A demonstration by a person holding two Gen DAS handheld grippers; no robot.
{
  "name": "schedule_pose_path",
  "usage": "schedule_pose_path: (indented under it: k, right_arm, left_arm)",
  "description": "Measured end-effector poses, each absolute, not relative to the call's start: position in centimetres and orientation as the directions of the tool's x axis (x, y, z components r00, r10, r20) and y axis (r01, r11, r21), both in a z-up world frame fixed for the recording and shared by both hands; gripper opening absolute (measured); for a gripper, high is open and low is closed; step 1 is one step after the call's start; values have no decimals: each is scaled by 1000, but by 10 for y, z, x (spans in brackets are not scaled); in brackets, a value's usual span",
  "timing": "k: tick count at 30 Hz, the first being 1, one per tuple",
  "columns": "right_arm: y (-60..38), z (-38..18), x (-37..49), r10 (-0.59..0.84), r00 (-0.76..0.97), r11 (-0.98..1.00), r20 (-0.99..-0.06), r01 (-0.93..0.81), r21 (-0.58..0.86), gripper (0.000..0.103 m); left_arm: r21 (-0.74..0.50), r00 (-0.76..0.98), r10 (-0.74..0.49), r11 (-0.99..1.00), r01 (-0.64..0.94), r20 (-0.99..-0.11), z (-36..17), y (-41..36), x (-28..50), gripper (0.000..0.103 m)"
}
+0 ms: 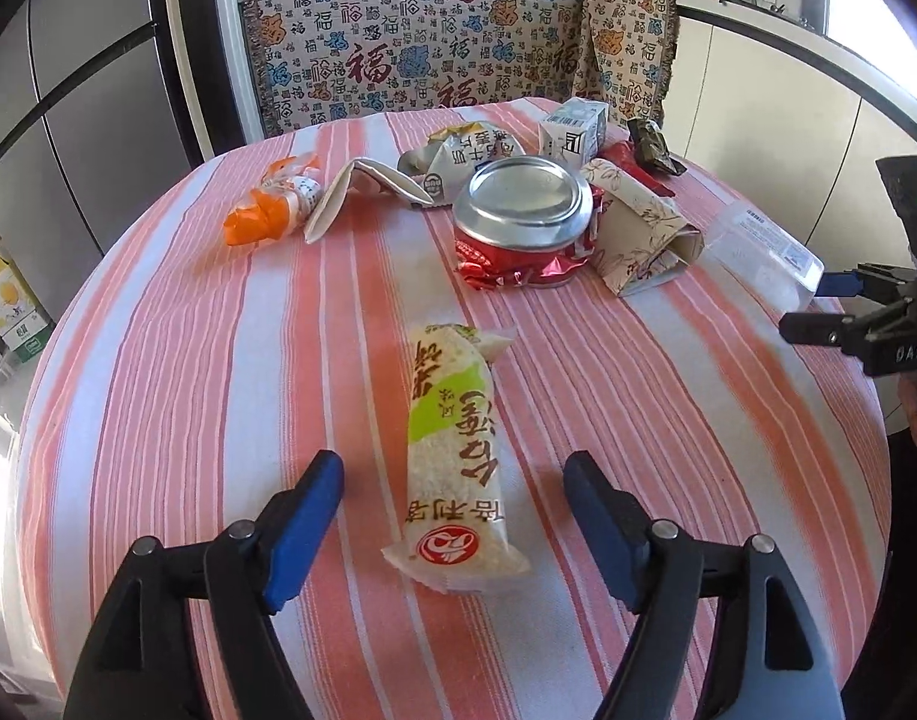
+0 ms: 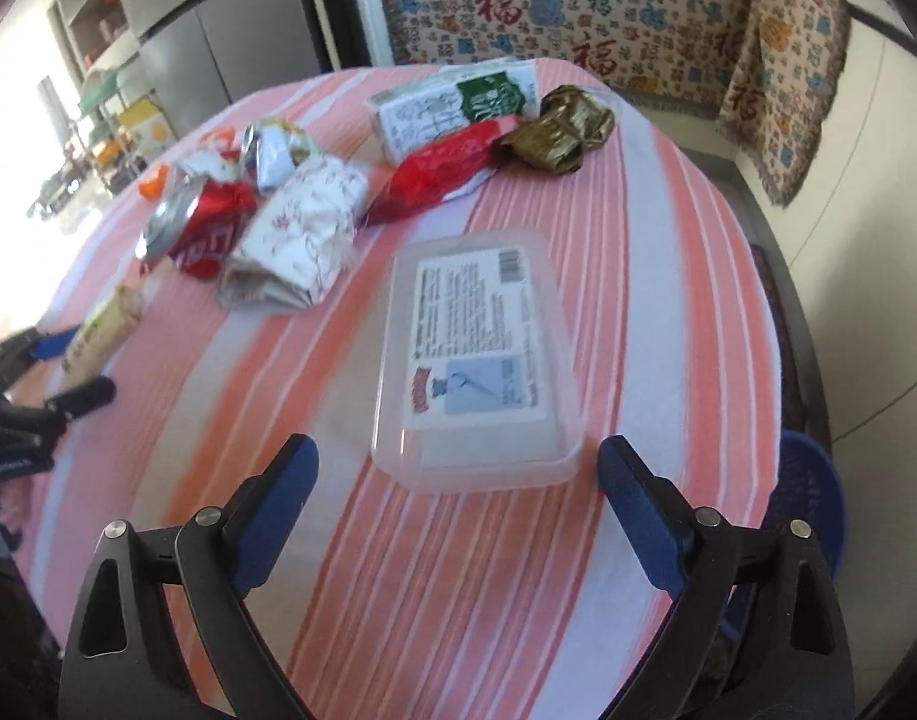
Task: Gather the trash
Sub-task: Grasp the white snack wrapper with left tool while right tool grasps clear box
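Observation:
A cream and green snack wrapper (image 1: 452,420) lies on the striped tablecloth (image 1: 188,360) between the blue pads of my left gripper (image 1: 453,465), which stands open and clear of it on both sides. My right gripper (image 2: 458,450) is open too, its fingers apart just short of the near end of a clear plastic box (image 2: 482,360) with a printed label. Beyond lie a crushed red can (image 1: 518,222), a flattened floral paper cup (image 1: 638,222), an orange wrapper (image 1: 272,204) and a milk carton (image 1: 572,129).
A red wrapper (image 2: 440,171) and an olive foil wrapper (image 2: 557,126) lie by the carton at the far side. A blue basket (image 2: 812,498) stands on the floor past the table's right edge. A patterned bench (image 1: 410,48) backs the table.

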State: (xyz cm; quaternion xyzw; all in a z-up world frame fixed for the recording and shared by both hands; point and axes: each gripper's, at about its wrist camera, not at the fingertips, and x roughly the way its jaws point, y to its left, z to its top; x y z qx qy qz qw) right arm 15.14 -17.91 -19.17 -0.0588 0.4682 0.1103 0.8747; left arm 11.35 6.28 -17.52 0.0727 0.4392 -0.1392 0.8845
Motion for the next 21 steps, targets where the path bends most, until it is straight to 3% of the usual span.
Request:
schedule_pose_path:
  k: [2, 8, 18, 21]
  right_arm:
    - [-173, -194, 149, 118, 581, 965, -805, -258, -44, 97]
    - [-188, -195, 177, 131, 530, 971, -838, -240, 0, 100]
    - [-183, -161, 188, 152, 472, 952, -868, -307, -1, 87]
    - [-175, -164, 195, 112, 443, 946, -890, -322, -41, 75]
  left_arm:
    - [1, 574, -186, 951, 309, -798, -175, 63, 114, 78]
    - [8, 569, -181, 950, 313, -802, -175, 62, 119, 81]
    - [30, 572, -175, 943, 331, -802, -163, 54, 115, 79]
    - [54, 574, -156, 942, 331, -804, -162, 51, 117, 79]
